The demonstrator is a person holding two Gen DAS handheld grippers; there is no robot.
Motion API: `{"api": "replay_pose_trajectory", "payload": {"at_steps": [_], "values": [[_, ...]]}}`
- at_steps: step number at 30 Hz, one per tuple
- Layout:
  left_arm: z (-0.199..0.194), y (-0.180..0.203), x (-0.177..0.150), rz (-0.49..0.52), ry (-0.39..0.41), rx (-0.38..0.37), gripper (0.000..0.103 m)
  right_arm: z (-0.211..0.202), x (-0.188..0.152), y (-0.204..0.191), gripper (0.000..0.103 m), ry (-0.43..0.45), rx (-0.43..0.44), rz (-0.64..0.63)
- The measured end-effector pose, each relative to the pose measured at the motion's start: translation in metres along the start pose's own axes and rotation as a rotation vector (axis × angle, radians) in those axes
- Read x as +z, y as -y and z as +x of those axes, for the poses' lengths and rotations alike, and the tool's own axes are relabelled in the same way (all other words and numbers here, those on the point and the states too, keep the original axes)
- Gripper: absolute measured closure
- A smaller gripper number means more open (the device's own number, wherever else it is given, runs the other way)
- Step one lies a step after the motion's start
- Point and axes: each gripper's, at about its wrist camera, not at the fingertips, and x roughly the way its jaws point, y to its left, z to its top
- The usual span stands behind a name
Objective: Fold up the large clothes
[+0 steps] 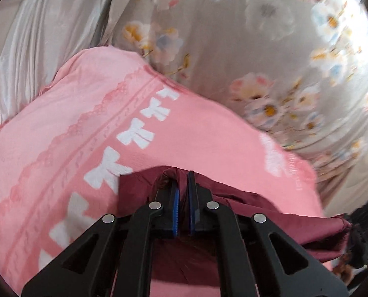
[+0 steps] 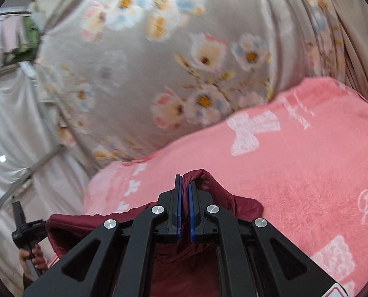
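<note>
Maroon garment (image 1: 270, 220), smooth, bunched, pinched by both hand-held grippers (image 1: 183, 180) (image 2: 185, 182)

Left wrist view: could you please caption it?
Left gripper shut on maroon garment above pink blanket.

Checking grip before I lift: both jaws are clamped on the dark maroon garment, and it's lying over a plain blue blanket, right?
Not quite. The blanket is pink fleece with white bows, not plain blue; both wrist views show it. The rest holds: the left gripper and right gripper each have their jaws closed on the dark maroon garment above that blanket.
</note>
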Motion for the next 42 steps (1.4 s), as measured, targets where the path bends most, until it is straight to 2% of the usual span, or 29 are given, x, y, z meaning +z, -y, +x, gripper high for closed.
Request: {"api": "replay_pose_trajectory", "payload": {"at_steps": [3,5,8,12,16,21,26,29,30,31,32,33,34,36,38,39,42], "values": [[0.077,0.010,0.011,0.037,-0.071,0.125,0.098,0.066,-0.001,0.023,0.099,-0.074,-0.081,0.053],[0.117,0.008,0.008,0.046,-0.119,0.176,0.097,0.107,-0.010,0.036,0.099,-0.121,-0.146,0.060],[0.163,0.001,-0.003,0.063,-0.176,0.238,0.097,0.149,-0.025,0.049,0.099,-0.169,-0.214,0.049],[0.195,-0.006,-0.017,0.094,-0.206,0.273,0.095,0.183,-0.041,0.064,0.099,-0.215,-0.263,0.030],[0.213,-0.005,-0.031,0.136,-0.191,0.299,0.094,0.210,-0.060,0.078,0.099,-0.267,-0.288,0.020],[0.221,-0.005,-0.037,0.136,-0.168,0.297,0.093,0.219,-0.070,0.086,0.100,-0.273,-0.292,0.030],[0.222,-0.011,-0.036,0.098,-0.158,0.255,0.092,0.221,-0.071,0.093,0.100,-0.276,-0.278,0.061],[0.213,-0.019,-0.033,0.057,-0.160,0.211,0.088,0.213,-0.068,0.096,0.092,-0.261,-0.230,0.095],[0.207,-0.021,-0.032,0.048,-0.165,0.207,0.086,0.206,-0.065,0.096,0.087,-0.247,-0.213,0.108],[0.196,-0.021,-0.029,0.043,-0.161,0.199,0.080,0.194,-0.062,0.096,0.075,-0.227,-0.202,0.116],[0.183,-0.020,-0.026,0.048,-0.144,0.195,0.070,0.183,-0.059,0.094,0.068,-0.202,-0.204,0.118],[0.168,-0.016,-0.023,0.066,-0.111,0.204,0.063,0.164,-0.054,0.089,0.056,-0.147,-0.214,0.111],[0.155,-0.012,-0.021,0.087,-0.076,0.226,0.046,0.151,-0.050,0.085,0.055,-0.113,-0.220,0.100],[0.130,-0.001,-0.017,0.153,-0.001,0.262,0.043,0.128,-0.043,0.071,0.055,-0.072,-0.226,0.045],[0.112,0.018,-0.011,0.215,0.026,0.278,0.043,0.114,-0.040,0.045,0.056,-0.062,-0.221,-0.041],[0.108,0.025,-0.009,0.226,0.030,0.271,0.043,0.113,-0.041,0.037,0.059,-0.069,-0.213,-0.064],[0.110,0.067,-0.006,0.268,0.002,0.182,0.043,0.128,-0.048,-0.004,0.066,-0.140,-0.168,-0.155]]}}
